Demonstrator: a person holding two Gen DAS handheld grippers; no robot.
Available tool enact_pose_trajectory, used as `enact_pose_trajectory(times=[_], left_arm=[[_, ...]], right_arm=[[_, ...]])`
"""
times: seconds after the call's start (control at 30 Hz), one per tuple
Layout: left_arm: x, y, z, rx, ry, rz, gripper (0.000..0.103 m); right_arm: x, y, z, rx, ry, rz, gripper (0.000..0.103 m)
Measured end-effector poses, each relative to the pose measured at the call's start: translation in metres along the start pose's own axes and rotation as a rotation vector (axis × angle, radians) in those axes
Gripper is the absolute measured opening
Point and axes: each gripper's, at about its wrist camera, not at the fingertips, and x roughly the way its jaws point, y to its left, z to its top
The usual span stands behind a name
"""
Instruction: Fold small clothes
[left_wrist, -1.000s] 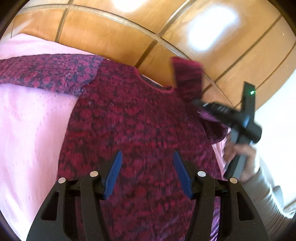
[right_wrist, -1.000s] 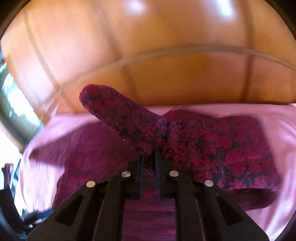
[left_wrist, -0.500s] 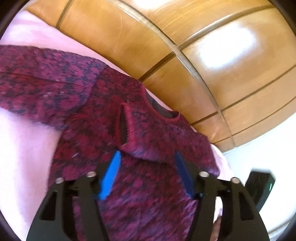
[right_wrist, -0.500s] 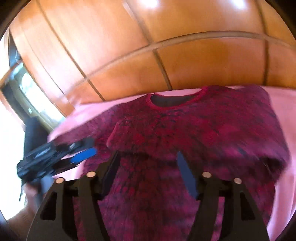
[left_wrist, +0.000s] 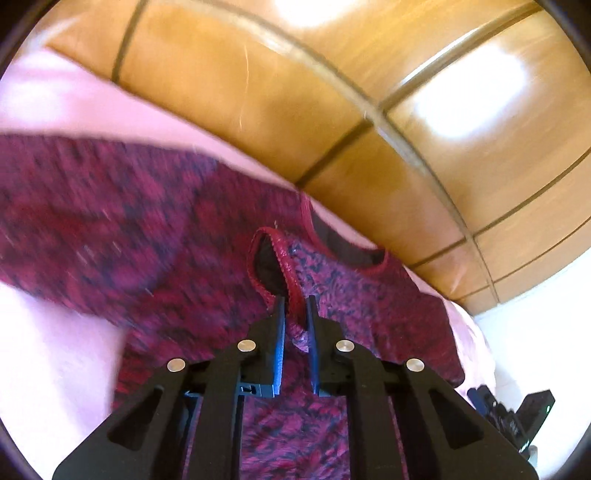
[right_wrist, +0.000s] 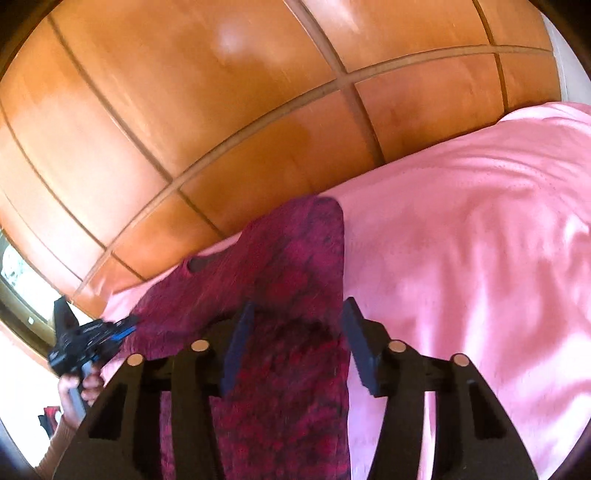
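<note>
A dark red and black knitted sweater (left_wrist: 155, 236) lies flat on a pink bed sheet (right_wrist: 461, 258), neck opening (left_wrist: 343, 251) toward the wooden panels. One sleeve is folded across the chest, and its red-edged cuff (left_wrist: 284, 258) stands up slightly. My left gripper (left_wrist: 295, 299) is closing, with its pads pinching that cuff. The other sleeve stretches out to the left in the left wrist view. My right gripper (right_wrist: 298, 304) hovers over the sweater's folded right side (right_wrist: 295, 258). Its jaws are closing but still apart, with fabric below them and nothing gripped. Each gripper shows in the other's view: left gripper (right_wrist: 92, 332), right gripper (left_wrist: 517, 410).
Glossy wooden panels (left_wrist: 258, 92) rise right behind the bed. The pink sheet spreads wide to the right of the sweater in the right wrist view. A person's hand (right_wrist: 79, 387) holds the left gripper, and a window (right_wrist: 14, 277) shows at the far left.
The right gripper let go of the lifted sleeve, which now lies folded across the chest, and swung right to the sweater's edge. The left gripper moved in and closed on the cuff.
</note>
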Motion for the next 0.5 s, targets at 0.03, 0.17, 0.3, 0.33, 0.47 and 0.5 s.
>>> enact_pose_trajectory(times=[0.03,0.17,0.3,0.33,0.47,0.5], left_arm=[[-0.006,0.000,0.002,0.013,-0.015,0.012,0.009],[-0.022,0.003,0.003,0.063,-0.046,0.072,0.009],[-0.009,0.022,-0.004,0.080,-0.014,0.180,0.009],[-0.004,0.026,-0.008,0.090,0.000,0.205,0.009],[0.017,0.035,-0.020,0.113,0.013,0.252,0.010],[0.016,0.035,-0.021,0.116,0.000,0.256,0.010]], right_arm=[[0.006,0.001,0.002,0.001,0.002,0.000,0.045],[0.039,0.023,0.008,-0.061,0.060,-0.002,0.044],[0.081,0.042,-0.004,-0.154,0.123,-0.100,0.044],[0.089,0.044,-0.009,-0.176,0.131,-0.139,0.044],[0.101,0.052,-0.026,-0.276,0.089,-0.238,0.044],[0.102,0.054,-0.028,-0.296,0.077,-0.256,0.044]])
